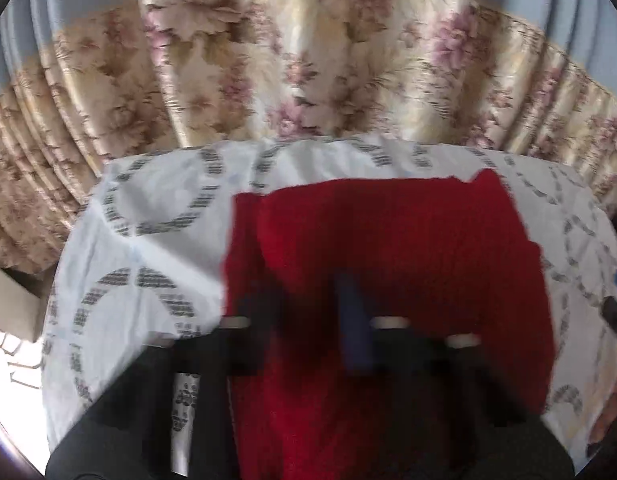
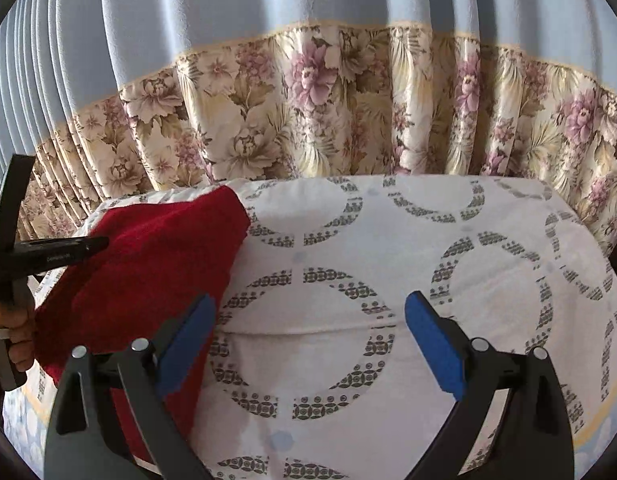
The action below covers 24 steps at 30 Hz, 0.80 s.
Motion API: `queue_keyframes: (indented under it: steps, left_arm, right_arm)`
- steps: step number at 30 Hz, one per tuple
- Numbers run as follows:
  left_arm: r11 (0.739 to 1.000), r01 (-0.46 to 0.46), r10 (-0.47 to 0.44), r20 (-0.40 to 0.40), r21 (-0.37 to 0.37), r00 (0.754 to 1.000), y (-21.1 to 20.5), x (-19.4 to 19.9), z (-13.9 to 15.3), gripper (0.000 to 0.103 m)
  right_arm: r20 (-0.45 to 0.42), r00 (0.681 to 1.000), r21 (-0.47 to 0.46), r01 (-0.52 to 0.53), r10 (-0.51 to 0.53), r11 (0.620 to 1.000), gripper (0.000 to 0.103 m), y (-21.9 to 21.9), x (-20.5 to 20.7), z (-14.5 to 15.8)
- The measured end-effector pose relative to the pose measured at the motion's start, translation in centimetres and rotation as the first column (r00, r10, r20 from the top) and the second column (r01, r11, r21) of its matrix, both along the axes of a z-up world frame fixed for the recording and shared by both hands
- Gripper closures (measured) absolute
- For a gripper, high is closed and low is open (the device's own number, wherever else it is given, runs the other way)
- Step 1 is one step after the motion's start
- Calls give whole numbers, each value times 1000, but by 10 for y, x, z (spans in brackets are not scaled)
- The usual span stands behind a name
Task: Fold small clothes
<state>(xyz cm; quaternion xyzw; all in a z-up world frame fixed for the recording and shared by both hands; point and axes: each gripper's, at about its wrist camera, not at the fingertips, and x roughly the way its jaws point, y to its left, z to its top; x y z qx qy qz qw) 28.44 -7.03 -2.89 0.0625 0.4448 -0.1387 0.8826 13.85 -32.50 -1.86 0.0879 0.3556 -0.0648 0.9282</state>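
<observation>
A dark red knitted garment (image 1: 408, 248) lies spread on a white sheet with grey ring patterns (image 1: 148, 240). The left wrist view is blurred. In it my left gripper (image 1: 352, 312) reaches over the near part of the garment, its blue pads drawn together and apparently pinching the red fabric. In the right wrist view the same garment (image 2: 148, 280) lies at the left, with the left gripper's black tip (image 2: 102, 245) on its upper surface. My right gripper (image 2: 308, 340) is open above the bare sheet (image 2: 428, 260), its left finger (image 2: 184, 344) overlapping the garment's right edge, nothing between the pads.
A pleated curtain (image 2: 308, 100), blue above and floral below, hangs right behind the far edge of the sheet. A person's hand (image 2: 16, 328) holds the left gripper's handle at the left border. The sheet drops away at its left and right sides.
</observation>
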Motion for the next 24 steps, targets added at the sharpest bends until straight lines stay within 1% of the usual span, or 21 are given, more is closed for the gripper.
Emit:
queue_keyframes:
  steps: [1,3,5,6,7,9,10,12,13,14,16,17,18,19,20,22,24]
  left_arm:
    - [1000,15,-15,27,13,1000,-3,-2,6,92]
    - [1000,30,-31,89,8,996,-2,-9,24,93]
    - [1000,15,-18,133,25,991,4,-9,39,93]
    - [999,-4,-2,141,36,990,11,-5,43,93]
    - [999,-26,19,139,47,990,17,-1,42,94]
    - [994,-58,47,121,92,992,25,6,29,95]
    - [992,-63,53,97,109,994,29,10,14,94]
    - [991,-85,78,73,102,994,39,14,-12,80]
    - [990,-100,92,75,101,993,44,12,-19,65]
    - [989,-126,119,87,83,989,50,8,-21,48]
    - [986,-164,165,63,-17,984,70,-2,-14,26]
    - [981,-180,183,41,-77,982,80,-9,-9,24]
    - [976,-190,194,27,-105,981,86,-16,-6,23]
    - [971,-210,212,12,-118,977,93,-26,-2,22]
    - [968,-220,222,4,-117,975,97,-37,0,21]
    - [973,-197,197,-6,-119,980,98,-60,-2,18]
    - [979,-173,172,-20,-106,985,95,-81,-10,16]
  right_arm:
    - [3,1000,-2,-8,8,1000,7,2,1,0]
    - [11,1000,-10,-19,19,1000,7,7,1,3]
    - [22,999,-20,-31,32,999,7,12,2,8]
    - [28,999,-29,-34,34,999,7,15,3,10]
    - [33,999,-31,-38,39,999,7,18,4,13]
    - [37,998,-32,-45,46,998,7,22,5,16]
    - [42,998,-37,-50,52,998,7,25,6,17]
    - [38,998,-36,-57,58,998,7,29,7,16]
    - [33,997,-35,-63,64,997,7,32,8,15]
    - [28,997,-36,-71,72,997,7,35,8,15]
    - [27,996,-36,-86,87,996,7,39,7,15]
    - [30,995,-32,-96,97,995,7,40,5,15]
    - [35,993,-18,-110,111,994,7,41,3,16]
    - [35,992,-5,-120,120,993,7,43,0,16]
    - [38,991,0,-128,128,992,7,44,-4,16]
    - [50,985,21,-164,163,986,7,50,-14,16]
    - [39,976,28,-216,215,976,7,61,-25,11]
